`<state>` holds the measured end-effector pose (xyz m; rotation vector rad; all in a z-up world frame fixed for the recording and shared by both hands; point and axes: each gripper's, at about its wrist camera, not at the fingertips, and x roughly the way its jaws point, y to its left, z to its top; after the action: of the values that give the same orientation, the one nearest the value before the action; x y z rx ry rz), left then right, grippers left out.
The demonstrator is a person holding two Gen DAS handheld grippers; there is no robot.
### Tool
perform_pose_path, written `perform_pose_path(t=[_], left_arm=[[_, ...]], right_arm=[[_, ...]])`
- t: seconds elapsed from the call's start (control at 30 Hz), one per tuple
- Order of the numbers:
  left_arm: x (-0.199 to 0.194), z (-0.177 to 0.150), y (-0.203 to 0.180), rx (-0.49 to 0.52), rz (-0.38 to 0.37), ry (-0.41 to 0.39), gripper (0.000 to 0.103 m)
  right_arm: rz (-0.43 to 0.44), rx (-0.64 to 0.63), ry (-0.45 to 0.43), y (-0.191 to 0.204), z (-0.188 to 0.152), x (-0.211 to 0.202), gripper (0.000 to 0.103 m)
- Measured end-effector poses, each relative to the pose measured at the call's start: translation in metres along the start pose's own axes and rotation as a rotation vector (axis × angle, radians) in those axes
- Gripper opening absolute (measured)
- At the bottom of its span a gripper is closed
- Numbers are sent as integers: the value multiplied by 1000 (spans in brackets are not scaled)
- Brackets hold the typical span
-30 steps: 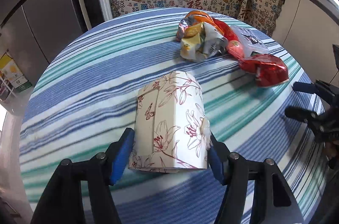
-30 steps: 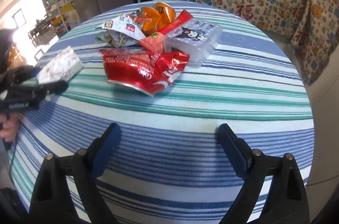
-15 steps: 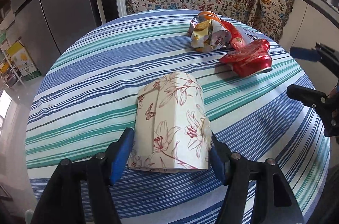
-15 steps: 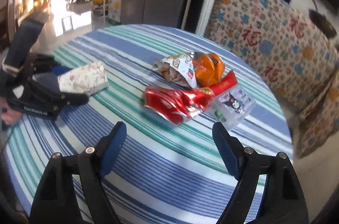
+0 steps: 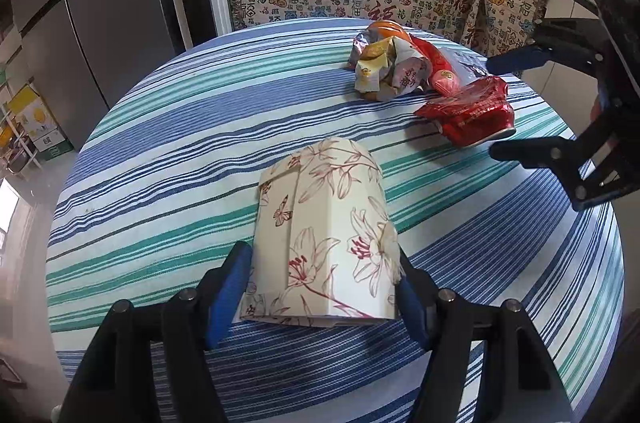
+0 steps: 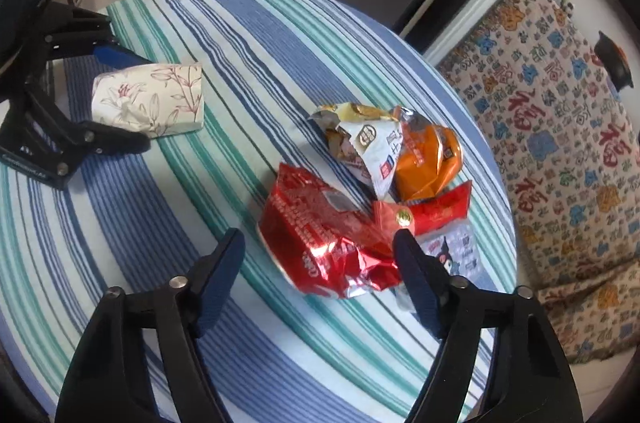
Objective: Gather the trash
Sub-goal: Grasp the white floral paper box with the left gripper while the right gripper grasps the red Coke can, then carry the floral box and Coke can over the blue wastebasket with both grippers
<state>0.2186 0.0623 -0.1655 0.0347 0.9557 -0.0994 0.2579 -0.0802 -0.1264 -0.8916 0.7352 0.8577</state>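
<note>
Desk (image 5: 168, 159): striped cloth, wrappers piled.
Left gripper (image 5: 324, 297): fingers pinching floral box (image 5: 328, 243).
Right gripper (image 6: 318, 265): fingers just narrowing, spread around red wrapper (image 6: 324, 243); pickup imminent.

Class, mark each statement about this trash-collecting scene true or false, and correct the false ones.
1. The left tongs grip a floral paper box. True.
2. The red foil wrapper lies inside the floral paper box. False: it lies on the striped tablecloth, apart from the box.
3. The right tongs are clamped shut on an orange wrapper. False: their jaws have just been closing but stand open around the red foil wrapper.
4. A clear packet with a cartoon print lies beside the red foil wrapper. True.
</note>
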Motion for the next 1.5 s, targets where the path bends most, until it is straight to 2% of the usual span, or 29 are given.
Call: perform_pose_path(t=[0.03, 0.07, 0.1, 0.17, 0.23, 0.37, 0.43, 0.5, 0.63, 0.73, 0.87, 0.9, 0.97, 1.13, 1.5], left_arm=[[0, 1, 1, 2, -2, 4, 70], [0, 1, 1, 6, -7, 8, 70], [-1, 1, 2, 8, -11, 10, 70], [-3, -1, 3, 5, -19, 14, 70], [-5, -3, 5, -8, -30, 16, 70], [-15, -5, 10, -43, -73, 7, 70], [-21, -6, 11, -49, -95, -2, 70], [-27, -5, 10, -40, -124, -8, 70], [-30, 2, 4, -6, -132, -14, 70], [-22, 9, -6, 46, -149, 21, 79], [-8, 7, -11, 75, -103, 52, 77], [-8, 7, -8, 57, -107, 57, 67], [-13, 7, -3, 23, -122, 52, 66], [-31, 6, -5, -1, -89, 16, 64], [-63, 19, -53, 32, -30, -45, 65]], right_arm=[[10, -2, 18, 0, 2, 5, 54], [-1, 13, 45, -3, 3, 9, 38], [-24, 45, 63, -6, 3, 8, 36], [7, 173, 51, -19, -2, -4, 34], [39, 365, 23, -35, -16, -22, 34], [187, 746, -81, -57, -60, -59, 34], [219, 861, -133, -54, -79, -77, 34], [210, 922, -172, -45, -93, -95, 34], [99, 895, -181, -27, -97, -118, 34], [60, 876, -156, -19, -97, -118, 34], [54, 859, -144, -10, -99, -122, 34], [52, 858, -148, -8, -100, -122, 34], [56, 867, -157, -7, -102, -126, 34], [78, 914, -178, -13, -112, -130, 34], [64, 968, -181, -16, -122, -136, 34]])
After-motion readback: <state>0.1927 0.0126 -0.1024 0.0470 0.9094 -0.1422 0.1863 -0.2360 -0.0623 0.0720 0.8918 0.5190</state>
